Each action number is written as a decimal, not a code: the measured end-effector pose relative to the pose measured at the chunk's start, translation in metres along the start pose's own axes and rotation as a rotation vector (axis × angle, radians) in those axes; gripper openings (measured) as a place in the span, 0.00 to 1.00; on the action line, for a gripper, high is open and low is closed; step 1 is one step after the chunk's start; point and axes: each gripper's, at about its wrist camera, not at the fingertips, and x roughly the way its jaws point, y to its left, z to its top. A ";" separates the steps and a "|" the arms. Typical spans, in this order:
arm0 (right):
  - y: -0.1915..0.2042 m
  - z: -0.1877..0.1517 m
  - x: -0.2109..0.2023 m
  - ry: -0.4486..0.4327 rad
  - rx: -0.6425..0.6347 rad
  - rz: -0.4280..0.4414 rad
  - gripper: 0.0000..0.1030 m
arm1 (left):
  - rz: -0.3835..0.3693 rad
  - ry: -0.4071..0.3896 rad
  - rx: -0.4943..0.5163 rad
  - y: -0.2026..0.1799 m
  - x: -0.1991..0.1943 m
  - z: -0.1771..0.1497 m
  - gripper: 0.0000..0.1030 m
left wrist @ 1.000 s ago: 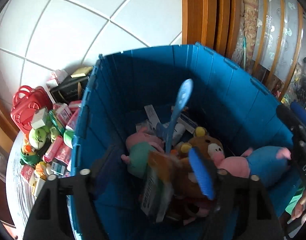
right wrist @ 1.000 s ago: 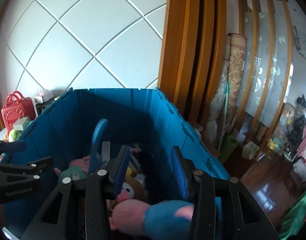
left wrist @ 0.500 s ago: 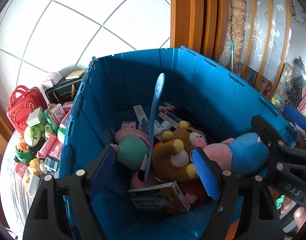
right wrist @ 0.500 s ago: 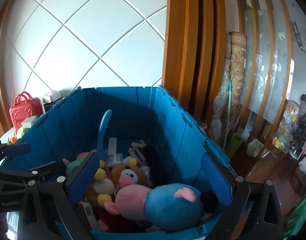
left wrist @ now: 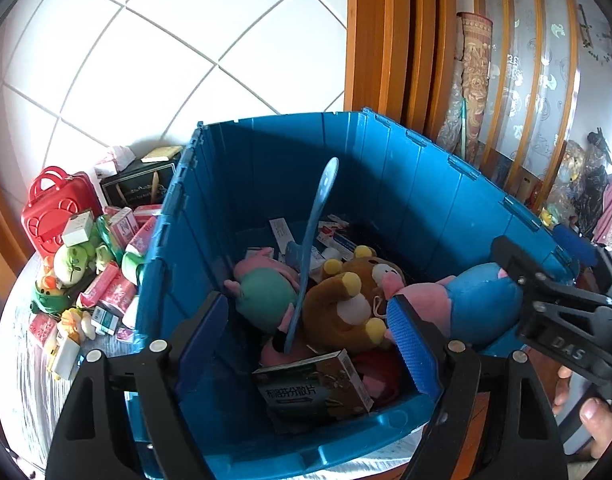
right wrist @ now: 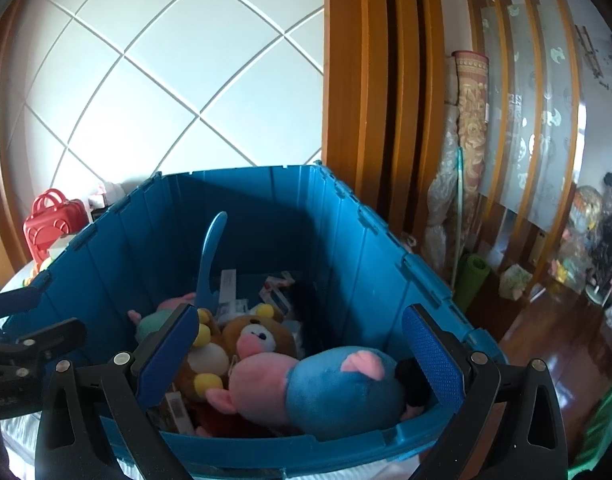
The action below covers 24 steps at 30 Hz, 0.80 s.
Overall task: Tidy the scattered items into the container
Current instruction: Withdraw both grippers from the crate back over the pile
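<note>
Toys are heaped inside the blue crate [left wrist: 385, 184], where the task wants them: a blue-and-pink plush pig [right wrist: 325, 388] is laid against the near right wall, a brown bear [left wrist: 349, 300] beside it, a green-and-pink plush [left wrist: 266, 292] to the left, and a green medicine box [left wrist: 313, 384] at the near edge. A blue long-handled spoon [left wrist: 313, 240] is propped upright among them. The right gripper [right wrist: 302, 360] has just been opening; its jaws are spread wide with the pig lying free below them, apparently just dropped. The left gripper [left wrist: 309, 344] is likewise spread and pinches nothing. More clutter is left outside on the left, by a red toy case [left wrist: 54, 208]. The crate floor is mostly buried, and the far cartons are too small to be read.
</note>
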 end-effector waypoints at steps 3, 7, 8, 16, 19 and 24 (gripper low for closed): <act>0.005 0.000 -0.001 -0.004 0.001 0.014 1.00 | 0.018 -0.024 -0.011 0.007 -0.009 0.000 0.80; 0.018 0.002 -0.003 -0.012 -0.010 0.026 1.00 | 0.032 -0.059 -0.026 0.020 -0.021 -0.001 0.80; 0.022 0.002 -0.004 -0.014 -0.015 0.028 1.00 | 0.035 -0.065 -0.030 0.024 -0.023 -0.002 0.80; 0.073 0.013 -0.025 -0.075 -0.028 0.032 1.00 | 0.044 -0.114 -0.051 0.075 -0.049 -0.007 0.80; 0.103 0.016 -0.035 -0.090 -0.038 0.045 1.00 | 0.045 -0.125 -0.075 0.106 -0.059 -0.011 0.80; 0.160 0.020 -0.052 -0.122 -0.045 0.057 1.00 | 0.048 -0.131 -0.086 0.160 -0.073 -0.021 0.80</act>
